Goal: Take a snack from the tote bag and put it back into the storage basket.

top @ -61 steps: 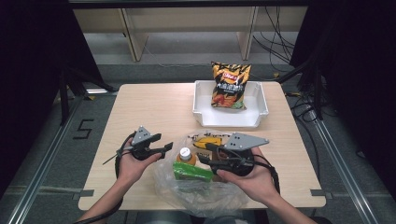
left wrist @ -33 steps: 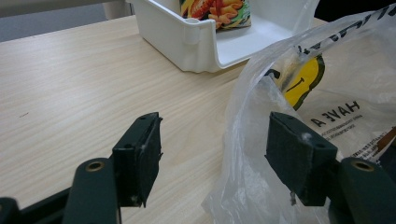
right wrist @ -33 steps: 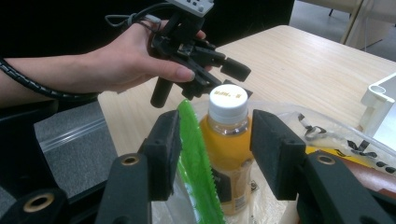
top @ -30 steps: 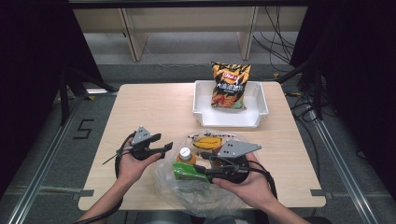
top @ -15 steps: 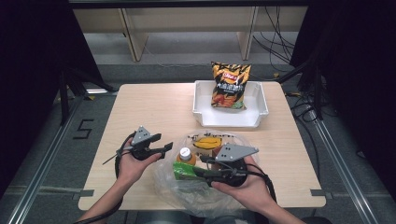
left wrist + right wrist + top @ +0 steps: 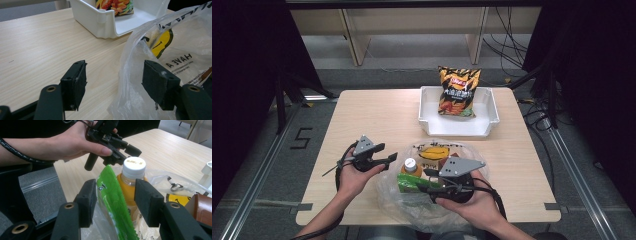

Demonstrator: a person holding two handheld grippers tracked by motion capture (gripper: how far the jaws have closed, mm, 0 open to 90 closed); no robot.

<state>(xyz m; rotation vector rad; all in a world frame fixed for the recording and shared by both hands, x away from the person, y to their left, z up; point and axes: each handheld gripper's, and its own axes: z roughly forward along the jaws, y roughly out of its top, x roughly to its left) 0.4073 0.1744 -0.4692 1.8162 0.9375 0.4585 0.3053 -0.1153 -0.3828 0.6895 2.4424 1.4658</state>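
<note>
Green packet (image 6: 113, 202), orange white-capped bottle (image 6: 131, 182)

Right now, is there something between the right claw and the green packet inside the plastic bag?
Nothing visible blocks it. The right claw is open with the green packet upright between its jaws, the orange bottle just behind it. The clear bag film lies lower, around them.

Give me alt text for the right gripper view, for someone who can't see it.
The right gripper, fingers open, straddles the crimped edge of a green packet standing in a clear plastic bag, with an orange juice bottle just behind it. Beyond, a hand holds the left gripper over the wooden table.
</note>
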